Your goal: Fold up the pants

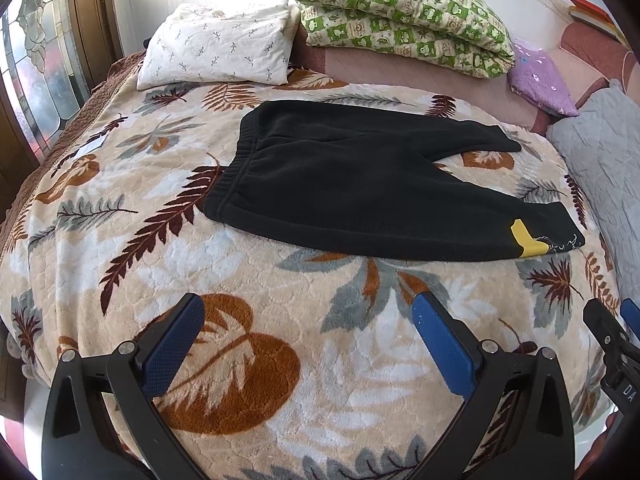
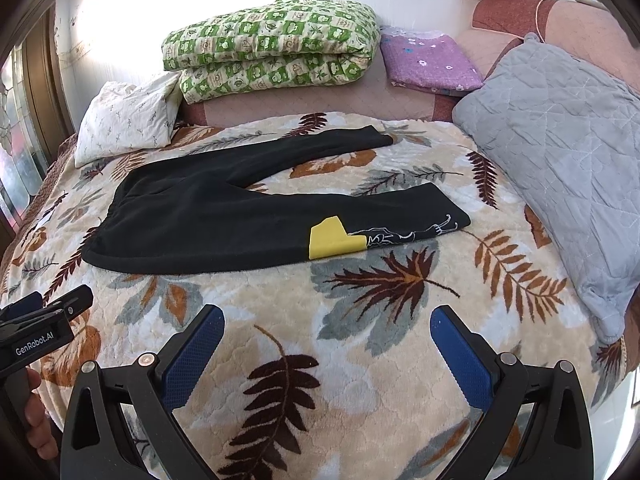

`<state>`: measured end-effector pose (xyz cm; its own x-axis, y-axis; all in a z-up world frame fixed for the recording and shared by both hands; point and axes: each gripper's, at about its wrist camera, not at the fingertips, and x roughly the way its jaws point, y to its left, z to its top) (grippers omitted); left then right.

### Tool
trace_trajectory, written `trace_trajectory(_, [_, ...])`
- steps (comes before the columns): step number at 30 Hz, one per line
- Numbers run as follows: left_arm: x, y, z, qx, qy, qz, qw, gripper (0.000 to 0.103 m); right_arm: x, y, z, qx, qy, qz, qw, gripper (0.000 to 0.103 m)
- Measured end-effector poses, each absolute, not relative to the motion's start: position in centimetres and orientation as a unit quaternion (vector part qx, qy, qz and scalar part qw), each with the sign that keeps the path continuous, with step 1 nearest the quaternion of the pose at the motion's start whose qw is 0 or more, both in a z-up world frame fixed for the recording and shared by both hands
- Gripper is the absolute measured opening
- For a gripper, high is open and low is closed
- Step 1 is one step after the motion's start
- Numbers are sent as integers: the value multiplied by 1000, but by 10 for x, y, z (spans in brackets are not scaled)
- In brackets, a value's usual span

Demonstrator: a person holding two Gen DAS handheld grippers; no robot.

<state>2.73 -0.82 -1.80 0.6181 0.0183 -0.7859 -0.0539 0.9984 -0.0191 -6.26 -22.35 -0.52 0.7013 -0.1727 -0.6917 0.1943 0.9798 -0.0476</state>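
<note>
Pants axis: my black pants (image 1: pixel 360 184) lie flat on the leaf-print blanket (image 1: pixel 120 240), long axis running across in front of both my claws, waistband (image 1: pixel 236 168) to my left, cuffs to my right
Pants legs: the two legs split into a V; the nearer leg carries a yellow patch (image 2: pixel 334 236) and white line print near its cuff, the farther leg angles away toward the folded green quilt (image 2: pixel 272 48)
Left claw pose: my left claw (image 1: pixel 308 336) hangs low over the blanket, pointing forward at the pants, blue pads (image 1: pixel 172 352) spread wide with nothing between them
Right claw pose: my right claw (image 2: pixel 326 344) is level beside it, also aimed forward, its blue pads (image 2: pixel 192 360) wide apart and empty
Pants from left claw: ahead and slightly to the right, apart from the fingertips, with bare blanket between
Pants from right claw: ahead and to the left, patch nearly straight in front, not touching
Hand: fingers (image 2: pixel 36 416) wrap the left claw's handle at the edge of the right view
Beyond pants: a white pillow (image 1: pixel 220 48) far left, a purple folded cloth (image 2: pixel 428 62) and a grey cushion (image 2: pixel 560 140) to the right
</note>
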Motion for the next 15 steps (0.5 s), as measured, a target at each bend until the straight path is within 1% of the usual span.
trace_trajectory(15, [25, -16, -16, -13, 434, 14, 901, 103, -58, -230, -11, 28, 381, -97, 919, 103])
